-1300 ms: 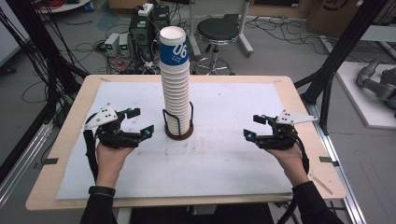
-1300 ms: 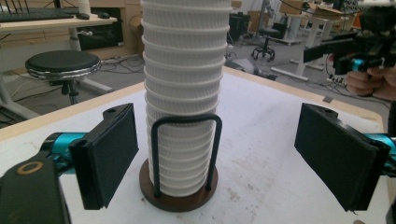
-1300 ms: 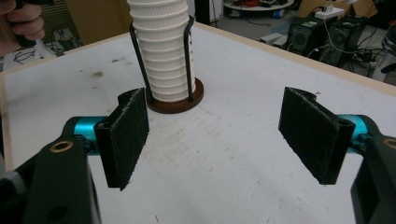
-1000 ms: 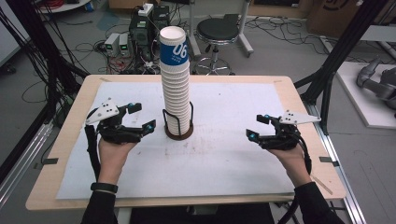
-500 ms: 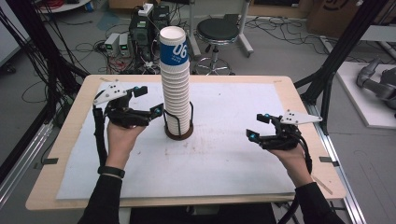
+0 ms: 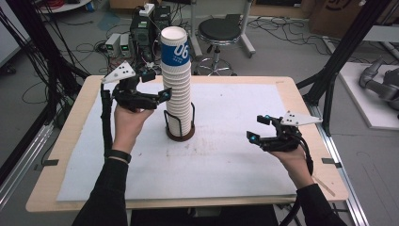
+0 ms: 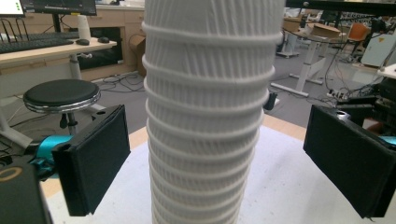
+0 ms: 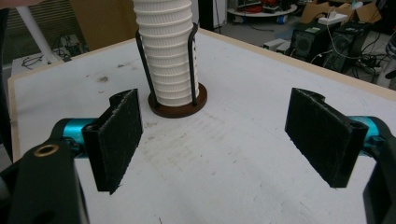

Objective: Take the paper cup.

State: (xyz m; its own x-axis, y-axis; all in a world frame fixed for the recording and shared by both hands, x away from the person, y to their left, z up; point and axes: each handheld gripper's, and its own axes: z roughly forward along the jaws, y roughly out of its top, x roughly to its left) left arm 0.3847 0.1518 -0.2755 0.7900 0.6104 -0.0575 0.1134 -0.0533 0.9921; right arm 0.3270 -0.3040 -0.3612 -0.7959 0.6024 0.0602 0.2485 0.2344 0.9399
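A tall stack of white ribbed paper cups (image 6: 178, 89), the top one with a blue band, stands in a black wire holder on a round brown base (image 6: 180, 136) at mid-table. My left gripper (image 6: 157, 84) is raised at the stack's left side and open. Its jaws have just been opening. In the left gripper view the stack (image 7: 208, 116) stands close ahead in line with the gap of the left gripper (image 7: 210, 158), and the pads touch nothing. My right gripper (image 6: 258, 128) hovers low at the right, open and empty, its jaws also just widened. The right gripper (image 8: 219, 140) faces the holder (image 8: 177, 100).
A white sheet (image 6: 226, 155) covers the wooden table (image 6: 51, 188). Beyond the far edge stand a black stool (image 6: 221, 30) and electronics boxes with cables (image 6: 141, 28). Black frame posts rise at both sides.
My left hand has risen and moved right, toward the cup stack, with its jaws spread wider. The right hand has stayed in place, its jaws slightly wider.
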